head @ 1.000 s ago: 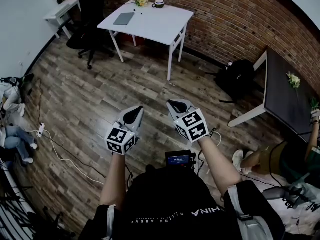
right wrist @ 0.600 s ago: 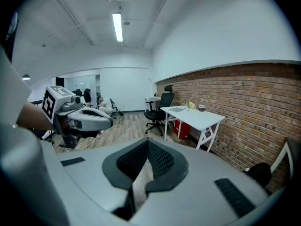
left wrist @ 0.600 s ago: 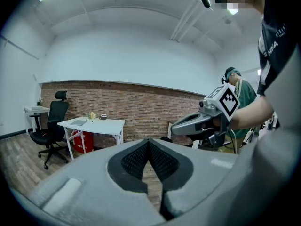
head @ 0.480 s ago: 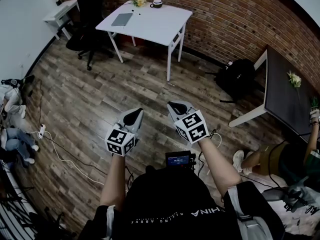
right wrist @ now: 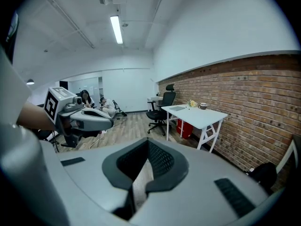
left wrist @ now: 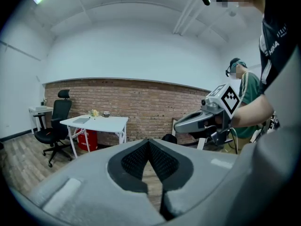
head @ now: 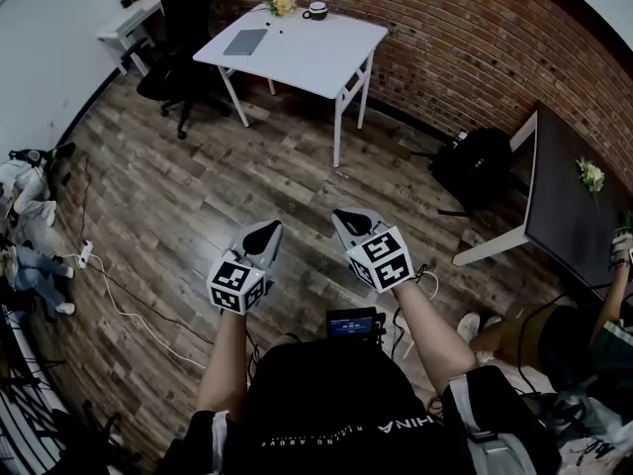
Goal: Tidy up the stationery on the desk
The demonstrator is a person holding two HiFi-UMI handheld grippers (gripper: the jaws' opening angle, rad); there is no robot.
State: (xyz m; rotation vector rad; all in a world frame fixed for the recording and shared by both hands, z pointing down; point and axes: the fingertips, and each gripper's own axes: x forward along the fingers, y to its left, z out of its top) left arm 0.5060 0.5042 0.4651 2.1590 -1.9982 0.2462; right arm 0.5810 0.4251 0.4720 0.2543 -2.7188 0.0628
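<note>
I hold the left gripper (head: 269, 228) and right gripper (head: 343, 214) closed and empty, well short of the white rectangular desk (head: 326, 62) bearing a flat grey pad (head: 245, 41); arriving unopened risks shoving it.

our left gripper (head: 261, 234) and right gripper (head: 353, 218) are pale grey moulded shells with black, mesh-textured fingers (left wrist: 134, 161). each carries a white cube (head: 238, 283) printed with black square markers. we wear a black top (head: 336, 404) with white lettering across it and a grey strap (head: 473, 433) over the right shoulder. a small black device (head: 353, 322) with a blue-lit screen sits at the chest, and a white cable (head: 427, 277) loops by the right wrist.
</note>
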